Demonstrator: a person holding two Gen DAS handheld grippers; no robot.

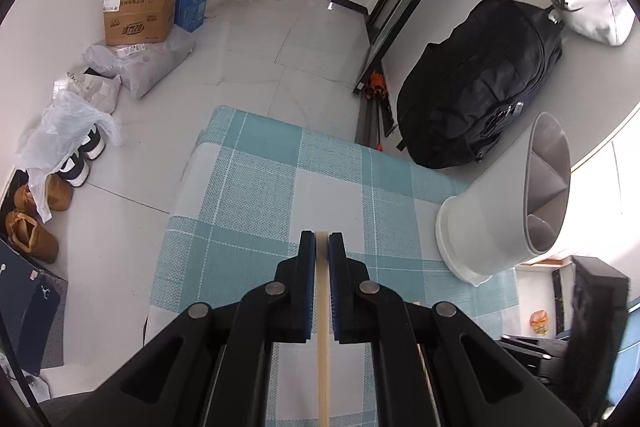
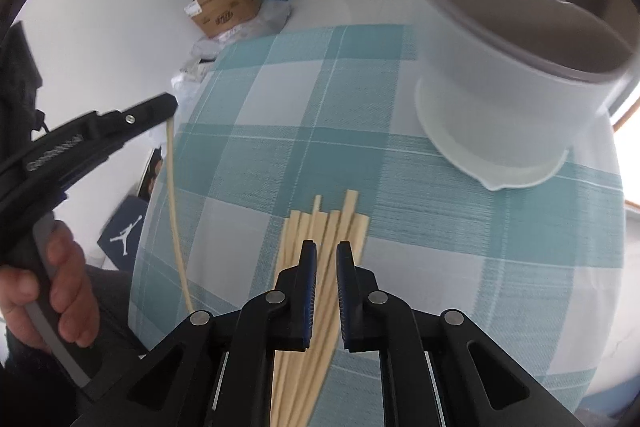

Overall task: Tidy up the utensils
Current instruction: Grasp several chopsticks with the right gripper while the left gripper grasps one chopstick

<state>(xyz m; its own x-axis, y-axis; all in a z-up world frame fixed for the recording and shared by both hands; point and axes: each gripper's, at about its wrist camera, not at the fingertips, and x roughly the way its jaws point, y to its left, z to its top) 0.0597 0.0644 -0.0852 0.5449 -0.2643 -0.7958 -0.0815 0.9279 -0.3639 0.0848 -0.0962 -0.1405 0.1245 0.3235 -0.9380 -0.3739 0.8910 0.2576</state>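
Closest in, the left gripper [image 1: 322,239] is clamping a single chopstick [image 1: 322,327] between its blue pads, lifted clear of the checked tablecloth [image 1: 256,187]. The right gripper [image 2: 326,251] is hovering over the chopstick pile [image 2: 316,239] lying on the cloth, its jaws narrowed with a stick or two running between them; I cannot tell whether the pads are actually pinching. The white utensil holder [image 1: 504,219] is standing nearby, its compartments looking empty from here, so the sorting seems barely begun: most sticks are waiting. The holder's far side is blurred and cut off, and the pile's near ends are hiding under the gripper.
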